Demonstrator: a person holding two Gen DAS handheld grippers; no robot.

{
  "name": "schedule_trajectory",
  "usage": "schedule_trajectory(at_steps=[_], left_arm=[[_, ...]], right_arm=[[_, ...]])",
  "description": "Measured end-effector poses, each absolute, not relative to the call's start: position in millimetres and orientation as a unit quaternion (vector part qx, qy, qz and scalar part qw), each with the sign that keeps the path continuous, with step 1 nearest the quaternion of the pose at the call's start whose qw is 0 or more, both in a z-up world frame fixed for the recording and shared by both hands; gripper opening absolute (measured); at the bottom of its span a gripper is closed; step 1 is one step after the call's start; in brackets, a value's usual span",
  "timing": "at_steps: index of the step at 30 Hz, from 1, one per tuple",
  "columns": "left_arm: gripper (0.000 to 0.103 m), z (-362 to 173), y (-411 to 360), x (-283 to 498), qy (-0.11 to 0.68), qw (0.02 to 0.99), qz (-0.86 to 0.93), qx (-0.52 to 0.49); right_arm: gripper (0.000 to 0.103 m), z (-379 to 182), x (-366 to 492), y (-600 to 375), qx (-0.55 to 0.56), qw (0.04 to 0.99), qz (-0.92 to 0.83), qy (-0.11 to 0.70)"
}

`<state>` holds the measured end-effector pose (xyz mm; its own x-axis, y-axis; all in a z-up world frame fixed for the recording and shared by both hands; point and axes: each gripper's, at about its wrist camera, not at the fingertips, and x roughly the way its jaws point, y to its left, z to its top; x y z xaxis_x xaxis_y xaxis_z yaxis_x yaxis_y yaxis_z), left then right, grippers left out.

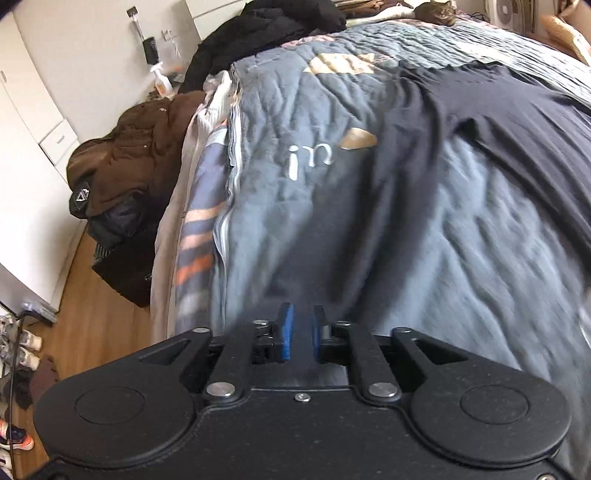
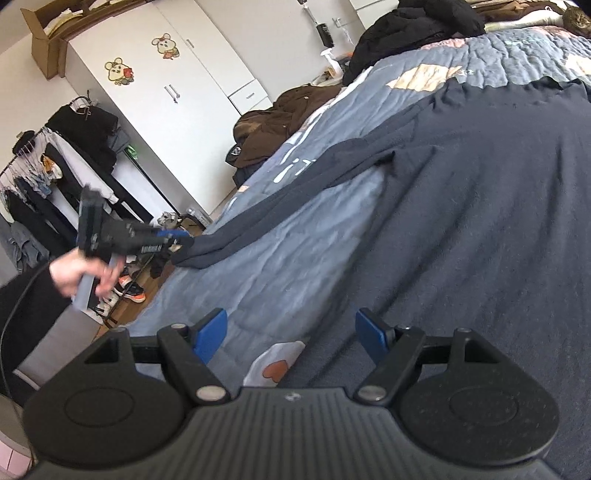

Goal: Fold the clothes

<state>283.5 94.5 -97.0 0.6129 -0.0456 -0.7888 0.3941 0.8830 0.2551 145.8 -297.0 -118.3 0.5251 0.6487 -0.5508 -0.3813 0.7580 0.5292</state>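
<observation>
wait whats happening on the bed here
A person is folding a dark navy long-sleeved top spread on a blue quilt, with a hand-held gripper in each hand. The left gripper is at the cuff of the stretched-out sleeve, with dark fabric between its blue pads. The right gripper hovers open over the near edge of the top, holding nothing. A cat lies at the far end of the bed.

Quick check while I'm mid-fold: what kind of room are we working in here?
Almost certainly a home bedroom. The dark shirt is spread on a bed with a blue quilt, a white wardrobe stands along the wall, and a loaded clothes rack sits beside it.
</observation>
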Motion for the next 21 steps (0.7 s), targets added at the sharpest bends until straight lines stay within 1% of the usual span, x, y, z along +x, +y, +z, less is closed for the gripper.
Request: schedule_trajectory(at_steps=[1, 2, 5, 6, 7, 8, 9, 11, 16, 21], left_arm=[[0.040, -100, 94, 290, 0.427, 0.870, -0.125, 0.211], [0.041, -105, 93, 298, 0.434, 0.864, -0.127, 0.219], [0.041, -121, 94, 308, 0.455, 0.846, -0.131, 0.246], [0.038, -126, 96, 310, 0.460, 0.842, -0.128, 0.251], [0.034, -130, 98, 313, 0.464, 0.839, -0.124, 0.256], [0.020, -132, 101, 313, 0.467, 0.838, -0.123, 0.255], [0.010, -134, 104, 314, 0.471, 0.837, -0.122, 0.253], [0.003, -133, 110, 314, 0.469, 0.839, -0.120, 0.246], [0.001, -107, 121, 321, 0.424, 0.867, -0.093, 0.244], [0.001, -83, 133, 348, 0.399, 0.888, -0.046, 0.223]], right_arm=[[0.076, -119, 146, -298, 0.174, 0.856, 0.299, 0.384], [0.076, -120, 147, -299, 0.175, 0.856, 0.298, 0.385], [0.076, -123, 149, -303, 0.181, 0.855, 0.293, 0.387], [0.076, -124, 150, -304, 0.183, 0.855, 0.291, 0.389], [0.076, -125, 151, -306, 0.185, 0.855, 0.288, 0.390], [0.076, -127, 151, -307, 0.187, 0.854, 0.286, 0.392], [0.076, -128, 152, -308, 0.188, 0.854, 0.284, 0.393], [0.076, -129, 152, -309, 0.189, 0.854, 0.282, 0.394], [0.076, -129, 151, -311, 0.193, 0.853, 0.282, 0.393], [0.076, -130, 152, -312, 0.193, 0.852, 0.280, 0.397]])
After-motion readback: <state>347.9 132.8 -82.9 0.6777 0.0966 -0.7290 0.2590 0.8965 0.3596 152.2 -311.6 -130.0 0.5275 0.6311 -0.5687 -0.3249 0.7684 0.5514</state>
